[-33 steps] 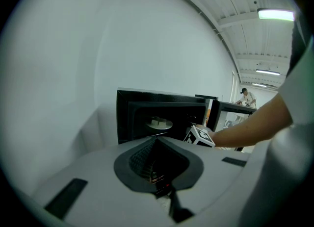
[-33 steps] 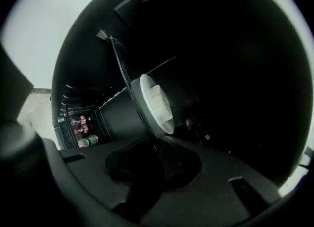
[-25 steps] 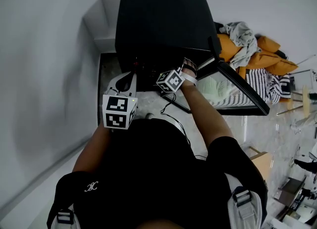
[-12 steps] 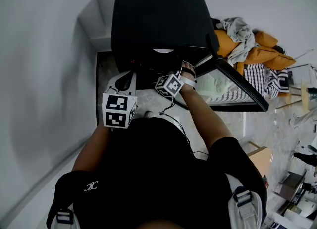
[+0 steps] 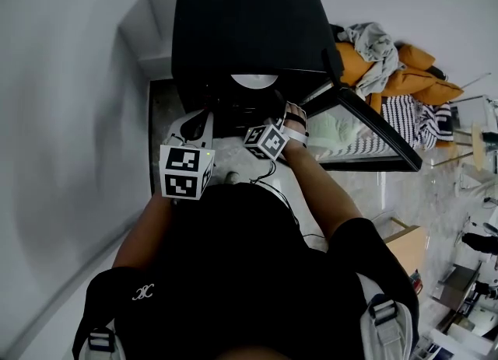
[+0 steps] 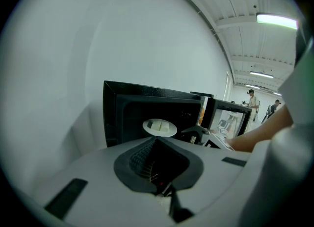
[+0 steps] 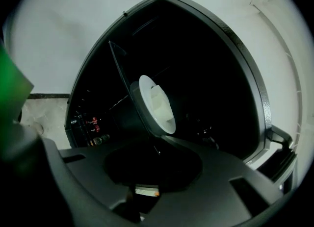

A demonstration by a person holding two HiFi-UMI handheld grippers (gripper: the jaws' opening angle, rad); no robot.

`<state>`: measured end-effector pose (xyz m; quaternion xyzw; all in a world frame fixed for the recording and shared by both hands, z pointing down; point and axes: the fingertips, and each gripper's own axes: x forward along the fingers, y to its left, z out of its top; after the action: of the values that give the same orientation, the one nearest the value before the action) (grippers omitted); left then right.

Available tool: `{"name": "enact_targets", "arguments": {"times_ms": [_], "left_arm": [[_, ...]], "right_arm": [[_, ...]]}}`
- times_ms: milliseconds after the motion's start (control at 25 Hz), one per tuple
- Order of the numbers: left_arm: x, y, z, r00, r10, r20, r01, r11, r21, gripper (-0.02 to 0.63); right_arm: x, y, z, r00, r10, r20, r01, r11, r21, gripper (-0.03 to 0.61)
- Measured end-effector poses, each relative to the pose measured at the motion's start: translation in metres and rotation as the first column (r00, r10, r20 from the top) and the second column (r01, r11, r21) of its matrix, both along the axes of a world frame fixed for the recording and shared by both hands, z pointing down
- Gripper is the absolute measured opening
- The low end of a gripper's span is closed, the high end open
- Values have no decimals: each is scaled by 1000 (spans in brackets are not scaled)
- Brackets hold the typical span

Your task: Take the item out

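Fig.: white plate (image 7: 157,104), round, w/ pale pieces on top, sits in the mouth of the black oven (image 5: 249,24), oven door (image 5: 373,137) swung open at right. Right claw (image 7: 158,145) is nipped narrowly on the plate's near rim. Left claw (image 6: 154,140): tips together, empty, short of the oven. In the left gripper view we see plate and right claw side-on; head view hides those jaws.

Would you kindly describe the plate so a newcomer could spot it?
Find the big black oven against the white wall, glass door open to the right. In its dark mouth is a small round plate, rim gripped by the right hand-held gripper: the only white thing there.
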<state>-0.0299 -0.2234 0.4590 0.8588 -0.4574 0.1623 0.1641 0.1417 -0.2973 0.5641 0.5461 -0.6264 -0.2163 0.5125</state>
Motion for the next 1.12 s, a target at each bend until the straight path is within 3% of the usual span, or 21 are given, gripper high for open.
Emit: {"name": "enact_targets", "arguments": {"times_ms": [480, 720, 800, 840, 880, 920, 1000, 1120], "left_arm": [[8, 1, 3, 1000, 25, -6, -25, 1000, -8, 2], [11, 1, 3, 1000, 28, -9, -28, 1000, -7, 2], [10, 1, 4, 1000, 30, -7, -30, 999, -12, 2], [10, 0, 4, 1000, 31, -7, -31, 999, -15, 2], [9, 0, 4, 999, 31, -8, -31, 999, -19, 2], [9, 0, 4, 999, 32, -10, -33, 999, -22, 2], [12, 0, 5, 999, 39, -12, -39, 999, -26, 2], [16, 0, 6, 999, 48, -12, -49, 998, -26, 0]], "right_arm": [[0, 13, 3, 998, -30, 54, 32, 999, -27, 80], [-3, 33, -9, 977, -27, 212, 32, 999, -20, 80], [-3, 41, -20, 946, 5, 324, 1, 1000, -16, 80], [-4, 43, -27, 909, 31, 415, -22, 999, -26, 80], [-6, 45, -33, 850, 63, 524, -44, 998, -47, 80], [-8, 45, -40, 764, 96, 638, -61, 995, -77, 80], [-11, 40, -54, 535, 161, 830, -81, 987, -140, 80], [-6, 30, -66, 152, 254, 955, -114, 964, -238, 80]]}}
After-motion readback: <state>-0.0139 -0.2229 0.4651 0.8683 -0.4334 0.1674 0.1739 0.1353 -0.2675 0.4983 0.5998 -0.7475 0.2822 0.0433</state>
